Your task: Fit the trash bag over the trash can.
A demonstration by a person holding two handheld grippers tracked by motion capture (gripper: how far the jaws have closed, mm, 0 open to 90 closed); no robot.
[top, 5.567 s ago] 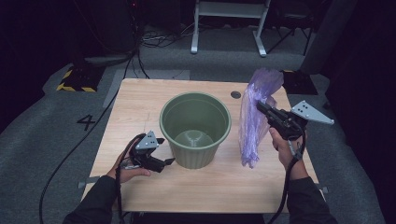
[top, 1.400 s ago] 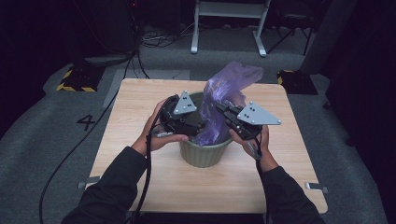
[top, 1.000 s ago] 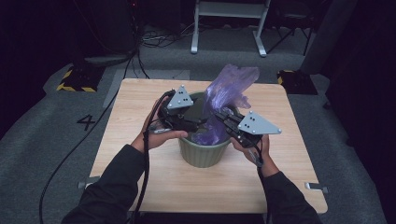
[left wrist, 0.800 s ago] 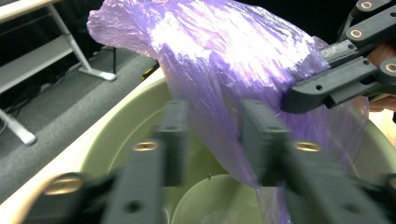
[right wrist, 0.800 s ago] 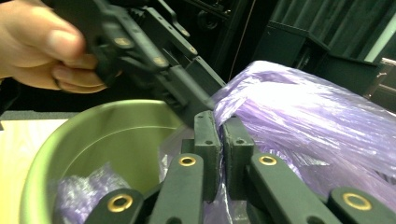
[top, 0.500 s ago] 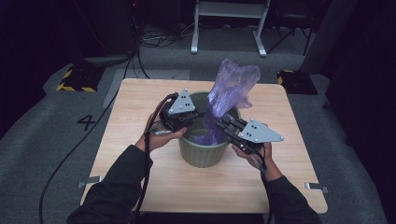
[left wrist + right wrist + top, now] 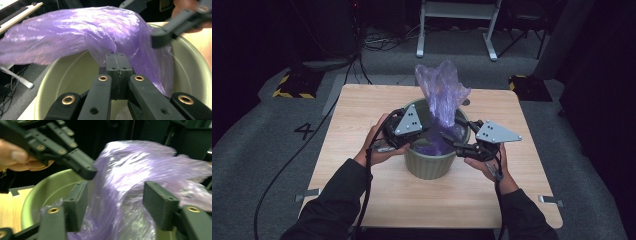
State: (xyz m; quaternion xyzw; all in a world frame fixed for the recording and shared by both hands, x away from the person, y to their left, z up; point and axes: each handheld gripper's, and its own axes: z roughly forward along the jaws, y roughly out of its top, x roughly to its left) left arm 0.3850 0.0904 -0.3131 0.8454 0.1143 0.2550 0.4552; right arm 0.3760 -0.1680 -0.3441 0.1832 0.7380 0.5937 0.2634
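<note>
Bag (image 7: 443, 95) half inside pot (image 7: 432, 165) at table centre, rising toward 12 o'clock. My left gripper (image 7: 116, 65) pinches the film, anchoring an edge, I judge; right gripper (image 7: 120, 202), jaws spread around it, seems placed to regrip.

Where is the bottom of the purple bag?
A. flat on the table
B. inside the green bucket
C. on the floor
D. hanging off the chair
B: the purple bag drops into the green bucket and sticks up out of it, with the left tongs pinching it.
</note>
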